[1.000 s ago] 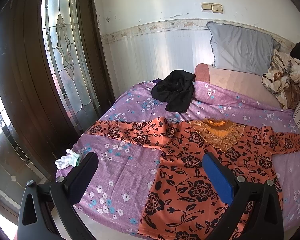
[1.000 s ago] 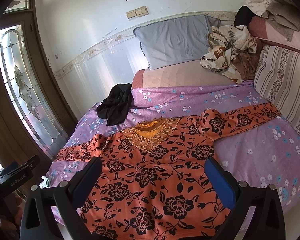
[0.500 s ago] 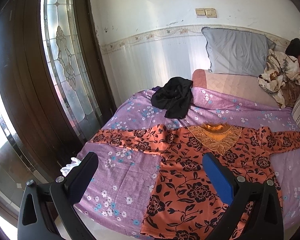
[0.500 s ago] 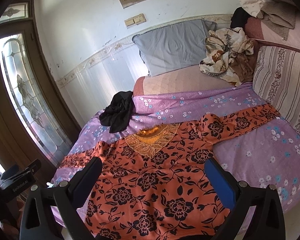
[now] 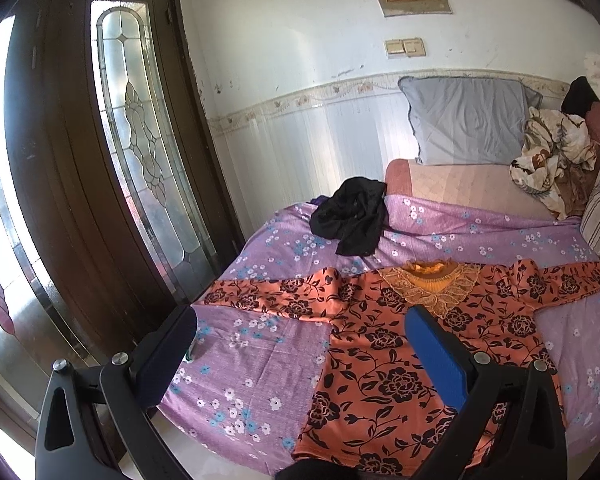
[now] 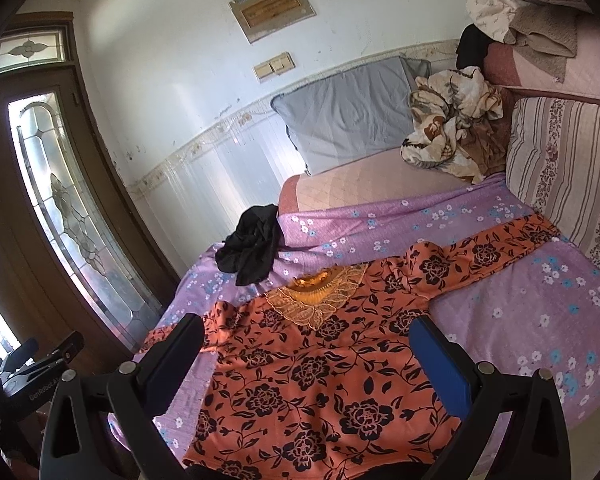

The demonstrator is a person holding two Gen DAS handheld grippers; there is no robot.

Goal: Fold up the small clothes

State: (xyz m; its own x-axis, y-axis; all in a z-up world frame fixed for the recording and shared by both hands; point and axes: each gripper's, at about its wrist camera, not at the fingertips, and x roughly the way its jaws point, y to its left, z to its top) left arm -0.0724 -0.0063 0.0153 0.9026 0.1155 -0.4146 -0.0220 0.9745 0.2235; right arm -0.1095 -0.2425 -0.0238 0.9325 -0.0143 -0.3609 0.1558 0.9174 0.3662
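Observation:
An orange blouse with black flowers lies flat and face up on the purple flowered bedsheet, both sleeves spread sideways. Its gold lace collar points toward the wall. My left gripper hovers open above the blouse's near left hem, holding nothing. My right gripper hangs open over the blouse's lower body, empty as well. A crumpled black garment sits on the sheet beyond the collar.
A grey pillow leans on the wall behind the bed. A bundle of patterned cloth and a striped cushion crowd the right side. A dark wooden door with leaded glass stands left of the bed.
Both grippers have pulled back and tilted upward, so the bed sits lower in each view and more wall shows. The blouse has not moved.

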